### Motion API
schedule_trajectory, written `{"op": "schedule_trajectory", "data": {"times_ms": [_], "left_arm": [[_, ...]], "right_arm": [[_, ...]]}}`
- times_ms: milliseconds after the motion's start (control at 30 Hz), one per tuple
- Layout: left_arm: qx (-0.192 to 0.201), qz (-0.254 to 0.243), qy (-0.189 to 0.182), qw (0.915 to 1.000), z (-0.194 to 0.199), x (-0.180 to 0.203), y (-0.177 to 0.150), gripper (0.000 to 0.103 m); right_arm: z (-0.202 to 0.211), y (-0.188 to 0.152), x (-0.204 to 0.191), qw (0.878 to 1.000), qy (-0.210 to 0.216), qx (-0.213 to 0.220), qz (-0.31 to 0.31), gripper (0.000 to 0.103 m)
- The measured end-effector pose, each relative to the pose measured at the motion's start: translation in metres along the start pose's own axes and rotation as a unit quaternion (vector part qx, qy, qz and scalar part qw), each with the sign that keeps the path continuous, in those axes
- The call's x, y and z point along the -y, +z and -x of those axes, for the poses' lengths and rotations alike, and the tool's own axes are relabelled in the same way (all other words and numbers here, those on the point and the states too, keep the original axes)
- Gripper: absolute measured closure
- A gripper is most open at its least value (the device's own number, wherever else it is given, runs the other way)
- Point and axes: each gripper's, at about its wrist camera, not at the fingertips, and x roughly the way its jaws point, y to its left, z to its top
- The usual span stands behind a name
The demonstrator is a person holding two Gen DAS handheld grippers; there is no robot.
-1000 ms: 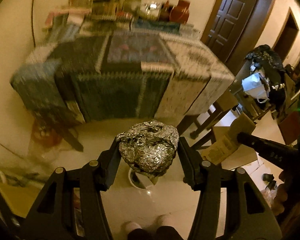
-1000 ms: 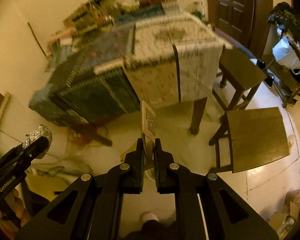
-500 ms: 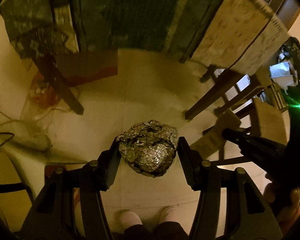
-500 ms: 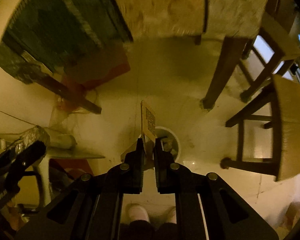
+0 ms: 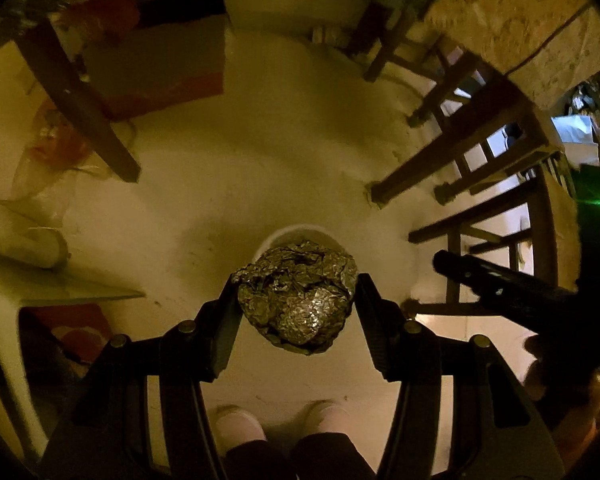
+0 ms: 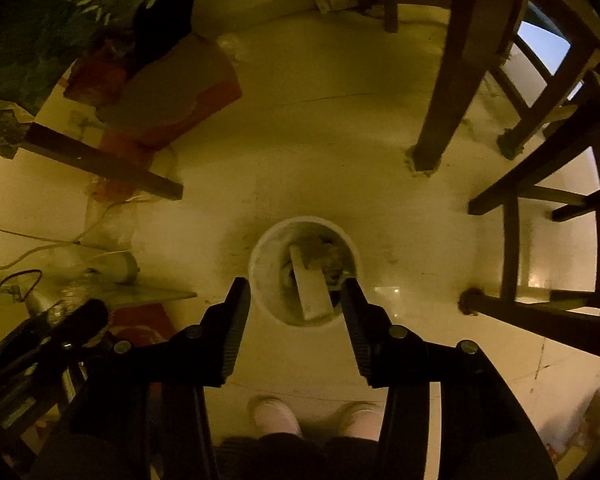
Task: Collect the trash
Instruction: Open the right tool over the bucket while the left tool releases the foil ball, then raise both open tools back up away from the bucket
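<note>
A crumpled ball of aluminium foil (image 5: 296, 298) sits between the fingers of my left gripper (image 5: 296, 300), which is shut on it. It hangs right above a round white bin (image 5: 300, 236) on the floor. In the right wrist view my right gripper (image 6: 296, 294) is open and empty, pointing straight down over the same white bin (image 6: 260, 276). A small flat card box (image 6: 310, 286) lies tilted inside the bin on other trash. The right gripper also shows in the left wrist view (image 5: 500, 284), and the left gripper shows in the right wrist view (image 6: 60, 324).
Wooden table legs (image 6: 440, 120) and chair legs (image 6: 512, 240) stand to the right of the bin. Another table leg (image 6: 100, 164), red bags (image 6: 164, 120) and cables (image 6: 20, 240) lie to the left. My feet (image 6: 276, 416) are just below the bin.
Both grippers tilted down from the table to the floor bin. The right gripper opened and the card box dropped into the bin. The left still holds the foil ball.
</note>
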Motion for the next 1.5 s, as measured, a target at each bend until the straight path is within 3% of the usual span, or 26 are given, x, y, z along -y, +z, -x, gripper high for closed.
{"op": "schedule_trajectory", "data": {"times_ms": [167,233,367,600,833,1067,1300,1500], "left_arm": [[-0.023,-0.022,-0.021,0.9993,-0.016,0.025,0.004,0.046],[-0.035,-0.022,-0.031,0.9986,-0.021,0.032,0.008,0.040],[-0.041,-0.033,-0.027,0.9983,-0.023,0.046,0.015,0.037],[-0.021,-0.047,0.004,0.9987,0.030,0.063,0.027,0.037],[0.048,-0.037,0.027,0.9978,0.155,0.073,0.037,0.037],[0.146,-0.046,0.030,0.9877,0.312,0.099,0.025,0.037],[0.246,-0.065,0.002,0.9672,0.456,0.130,-0.010,0.037],[0.333,-0.093,-0.021,0.9381,0.565,0.138,-0.065,0.037]], "right_arm": [[0.023,0.002,0.009,1.000,-0.008,0.015,-0.006,0.059],[0.032,0.003,0.010,1.000,-0.009,0.023,-0.005,0.059],[0.059,0.009,0.005,0.999,-0.019,0.043,0.014,0.059],[0.118,0.017,-0.004,0.996,-0.016,0.077,0.036,0.059],[0.205,0.010,-0.024,0.993,0.005,0.106,0.053,0.059],[0.326,-0.009,-0.056,0.980,0.013,0.174,0.093,0.059],[0.454,-0.053,-0.092,0.948,0.015,0.291,0.128,0.059],[0.536,-0.115,-0.122,0.914,0.026,0.378,0.145,0.059]]}}
